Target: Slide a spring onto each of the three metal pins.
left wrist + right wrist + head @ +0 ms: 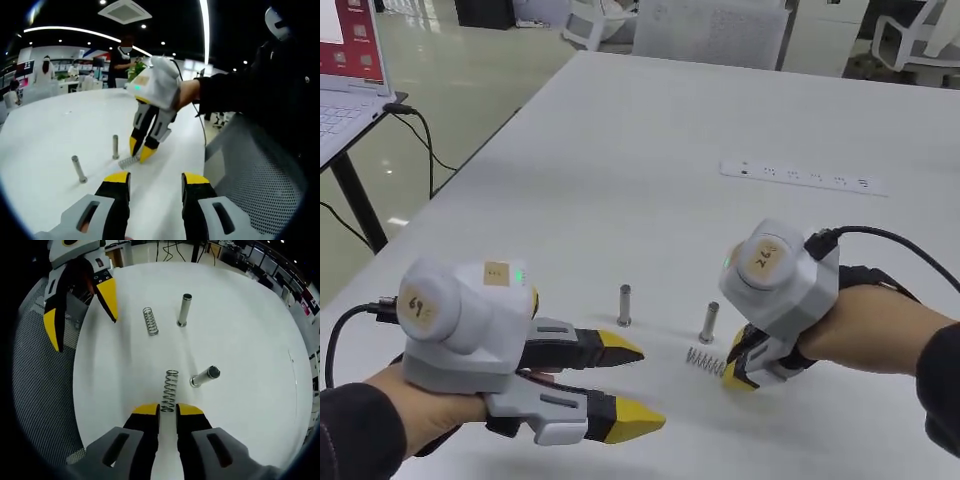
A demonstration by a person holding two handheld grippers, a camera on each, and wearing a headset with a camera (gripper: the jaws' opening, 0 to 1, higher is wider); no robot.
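Observation:
Two upright metal pins (624, 305) (709, 322) stand on the white table (620, 160). My right gripper (735, 377) is shut on one end of a spring (705, 360), which lies low over the table just right of the nearer pin. In the right gripper view that spring (170, 389) sticks out from the right gripper (168, 410), beside a pin (205, 376). A second spring (150, 320) lies loose next to the other pin (184, 310). My left gripper (642, 385) is open and holds nothing, near the front edge. The left gripper view shows the left gripper (156, 179) facing the right gripper (139, 152).
A white power strip (805, 178) lies farther back on the right. A laptop (345, 70) sits on a side stand at the far left. A grey mesh chair (250, 165) stands at the table's near edge. A black cable (890, 240) trails from the right gripper.

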